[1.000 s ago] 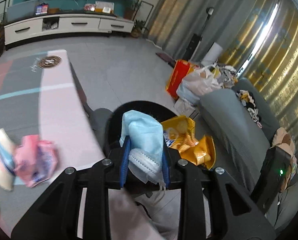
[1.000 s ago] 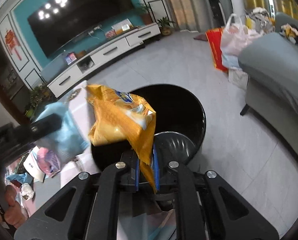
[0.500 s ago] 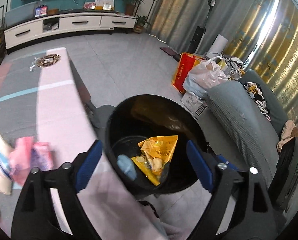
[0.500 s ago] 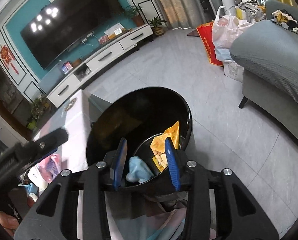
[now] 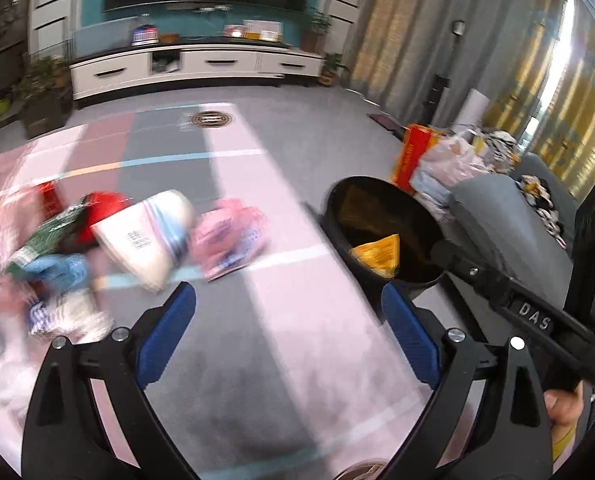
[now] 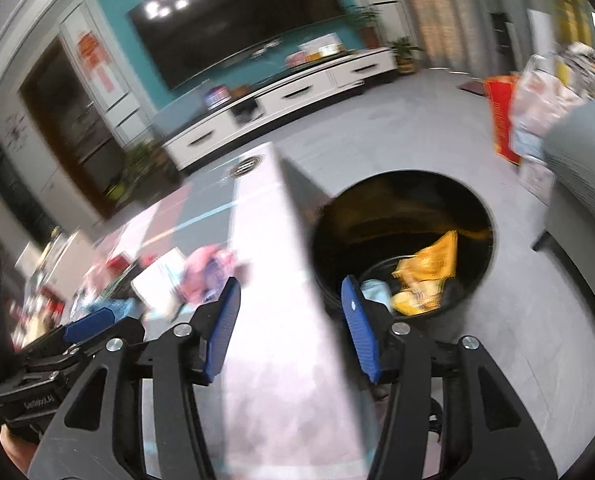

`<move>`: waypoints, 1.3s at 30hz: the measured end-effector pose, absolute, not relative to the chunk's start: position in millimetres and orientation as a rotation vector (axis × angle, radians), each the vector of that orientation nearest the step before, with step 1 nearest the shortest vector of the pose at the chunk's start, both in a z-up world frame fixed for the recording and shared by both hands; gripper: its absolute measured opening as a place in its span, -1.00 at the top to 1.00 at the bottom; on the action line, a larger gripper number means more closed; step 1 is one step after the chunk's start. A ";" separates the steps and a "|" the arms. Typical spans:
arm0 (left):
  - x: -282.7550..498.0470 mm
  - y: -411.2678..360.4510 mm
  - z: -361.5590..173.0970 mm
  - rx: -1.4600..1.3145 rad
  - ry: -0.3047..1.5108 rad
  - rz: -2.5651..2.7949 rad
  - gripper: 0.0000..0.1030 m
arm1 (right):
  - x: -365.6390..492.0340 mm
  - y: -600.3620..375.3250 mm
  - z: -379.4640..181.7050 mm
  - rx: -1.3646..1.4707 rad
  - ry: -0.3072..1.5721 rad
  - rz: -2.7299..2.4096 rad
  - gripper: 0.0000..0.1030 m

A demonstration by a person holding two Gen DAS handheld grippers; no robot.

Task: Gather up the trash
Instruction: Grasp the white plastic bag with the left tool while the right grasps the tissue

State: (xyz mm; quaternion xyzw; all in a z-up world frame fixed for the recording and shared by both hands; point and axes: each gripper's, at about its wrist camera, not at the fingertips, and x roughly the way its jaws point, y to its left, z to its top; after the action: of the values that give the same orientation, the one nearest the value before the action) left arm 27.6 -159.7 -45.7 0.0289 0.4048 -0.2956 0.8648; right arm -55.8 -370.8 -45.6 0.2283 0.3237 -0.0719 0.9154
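The fingers of the left gripper [image 5: 287, 334] stand wide apart with nothing between them. They have just been opening. The fingers of the right gripper [image 6: 293, 330] stand partly apart and are empty too, and they have also just been opening.

The black bin [image 6: 477, 204] sits on the floor just beside the edge of the surface [image 5: 265, 360]. Inside it lie a yellow snack bag [image 6: 429, 276] and a light blue mask [image 6: 377, 292]. More trash waits on the surface: a pink wrapper [image 5: 231, 236], a white packet [image 5: 149, 240], and a blurry heap of wrappers [image 5: 53, 256] at the left.

What could go wrong? The two grippers are near each other, so they might bump if both go for the same piece. The pictures are blurry, so a quick grab could miss. The wrappers are thin and lie flat, so the fingers might slide over one or push it off the edge. A light wrapper could also fall beside the bin.

The surface has pink and grey bands with thin lines. Beyond it are a grey floor, a white cabinet [image 5: 193, 66] under a big dark screen [image 6: 237, 24] on a teal wall, curtains, a grey sofa [image 5: 509, 216] and some bags [image 5: 441, 160].
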 end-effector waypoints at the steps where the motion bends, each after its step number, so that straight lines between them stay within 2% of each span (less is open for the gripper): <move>1: 27.4 -147.2 -44.1 0.054 0.844 -0.599 -0.82 | -54.8 -362.8 -44.2 0.454 0.672 -0.127 -0.05; 8: 23.1 -33.1 -33.6 -0.032 0.794 -0.367 -0.85 | -42.8 -305.0 -40.4 0.340 0.729 0.004 -0.10; 14: 22.4 53.8 -63.7 -0.135 0.855 -0.186 -0.85 | -31.3 -262.5 -50.6 0.263 0.793 0.085 -0.10; 21: 19.0 74.4 -92.5 -0.168 0.894 -0.177 -0.85 | -12.5 -214.3 -76.1 0.206 0.870 0.197 -0.10; 31: 40.4 60.4 -117.5 -0.138 0.900 -0.176 -0.84 | 38.6 -158.4 -101.9 0.173 0.921 0.330 -0.10; 33: 45.5 58.4 -121.5 -0.139 0.903 -0.183 -0.80 | 49.9 -147.3 -106.8 0.143 0.924 0.345 -0.10; 35: 48.6 57.0 -124.2 -0.140 0.912 -0.182 -0.54 | 60.5 -139.4 -109.4 0.124 0.925 0.352 -0.10; 39: 53.2 59.1 -131.3 -0.155 0.931 -0.200 -0.20 | 82.2 -124.2 -115.2 0.092 0.919 0.366 -0.10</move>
State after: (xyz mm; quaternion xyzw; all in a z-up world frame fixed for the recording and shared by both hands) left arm 53.2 59.1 -131.3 -0.0745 0.4477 -0.0963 0.8859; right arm 82.2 -124.2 -115.2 0.0439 0.4410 0.1755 0.8791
